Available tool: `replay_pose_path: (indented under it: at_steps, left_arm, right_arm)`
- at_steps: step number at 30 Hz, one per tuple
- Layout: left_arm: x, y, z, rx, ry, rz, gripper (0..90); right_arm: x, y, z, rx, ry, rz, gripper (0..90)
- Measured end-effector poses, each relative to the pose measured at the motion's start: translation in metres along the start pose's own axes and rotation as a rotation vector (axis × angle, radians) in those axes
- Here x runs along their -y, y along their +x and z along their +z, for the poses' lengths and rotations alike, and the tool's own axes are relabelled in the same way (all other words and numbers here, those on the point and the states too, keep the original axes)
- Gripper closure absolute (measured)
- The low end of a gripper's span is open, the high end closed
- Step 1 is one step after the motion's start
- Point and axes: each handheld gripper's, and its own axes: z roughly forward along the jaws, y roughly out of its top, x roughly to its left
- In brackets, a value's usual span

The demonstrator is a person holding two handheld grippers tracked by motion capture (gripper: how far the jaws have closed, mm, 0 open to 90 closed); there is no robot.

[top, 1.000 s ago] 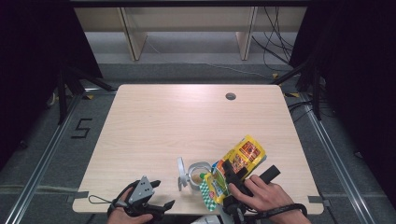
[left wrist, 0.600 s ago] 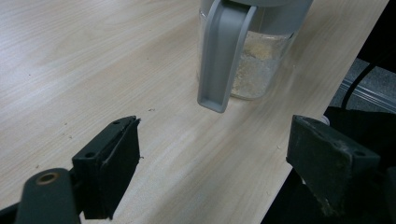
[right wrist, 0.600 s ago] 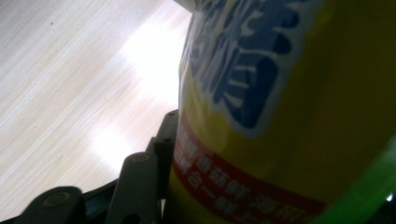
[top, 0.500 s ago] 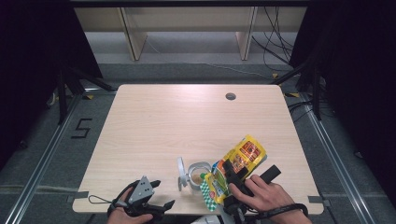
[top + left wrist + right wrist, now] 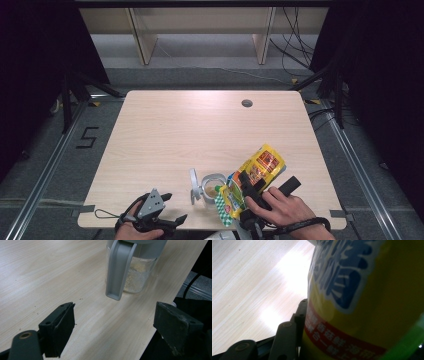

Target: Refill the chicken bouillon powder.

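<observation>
The yellow printed foil seasoning pouch (image 5: 260, 167) sits gripped in the right gripper (image 5: 248, 186), tilted over the clear glass jar with a grey plastic handle and lid (image 5: 211, 186) near the bench (image 5: 200, 130) front edge. In the right gripper view its jaws press the pouch's (image 5: 367, 302) sides. It looks light, soft and crinkly, likely slippery, so a hold across the filled middle should suit better than one on the thin sealed edge. The left gripper (image 5: 162, 212), left of the jar, has its jaws wide apart and empty, facing the handle (image 5: 119, 270).
</observation>
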Motion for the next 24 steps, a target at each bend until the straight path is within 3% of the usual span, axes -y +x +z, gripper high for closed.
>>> replay_pose_path:
  at_steps: [6, 7, 8, 11, 12, 15, 16, 17, 19, 22, 23, 24]
  left_arm:
    - [0.0003, -0.0021, 0.0015, 0.01, -0.024, -0.028, 16.6]
    - [0.0003, -0.0021, 0.0015, 0.01, -0.023, -0.027, 16.6]
    - [0.0001, 0.0001, 0.0, 0.0, 0.002, 0.001, 16.6]
    - [0.0, 0.0001, 0.0001, 0.0, 0.0, 0.0, 16.6]
    - [0.0002, -0.0022, 0.0015, 0.01, -0.025, -0.029, 16.6]
    - [0.0003, -0.0021, 0.0015, 0.01, -0.024, -0.028, 16.6]
    - [0.0001, 0.0, 0.0002, 0.0, 0.001, -0.001, 16.6]
    - [0.0, 0.0, 0.0002, 0.0, 0.0, -0.001, 16.6]
    - [0.0003, -0.0023, 0.0017, 0.011, -0.025, -0.03, 16.6]
    - [0.0003, -0.0022, 0.0017, 0.01, -0.024, -0.029, 16.6]
    - [0.0001, 0.0, 0.0003, 0.0, 0.0, -0.001, 16.6]
    - [0.0001, -0.0001, 0.0004, 0.0, -0.001, -0.002, 16.6]
  right_arm:
    - [0.0001, -0.0001, -0.0002, -0.001, 0.0, -0.002, 58.8]
    - [0.0, -0.0002, -0.0005, 0.005, 0.004, -0.004, 58.8]
    - [0.0, -0.0003, -0.0004, 0.004, 0.004, -0.005, 58.8]
    - [-0.0001, -0.0002, -0.0004, 0.003, 0.003, -0.005, 58.8]
    - [-0.0001, -0.0002, -0.0005, 0.003, 0.003, -0.005, 58.8]
    - [0.0002, -0.0005, -0.0009, 0.003, 0.002, -0.009, 58.8]
    - [0.0004, -0.0004, -0.0011, 0.003, 0.002, -0.008, 58.8]
    - [0.0005, -0.0004, -0.0012, 0.003, 0.002, -0.008, 58.8]
    - [0.0006, -0.0005, -0.0013, 0.003, 0.003, -0.01, 58.8]
    - [0.0008, -0.0009, -0.0019, 0.002, 0.007, -0.006, 58.8]
    - [0.0009, -0.001, -0.0019, 0.001, 0.008, -0.007, 58.8]
    - [0.001, -0.0008, -0.0016, 0.004, 0.006, -0.008, 58.8]
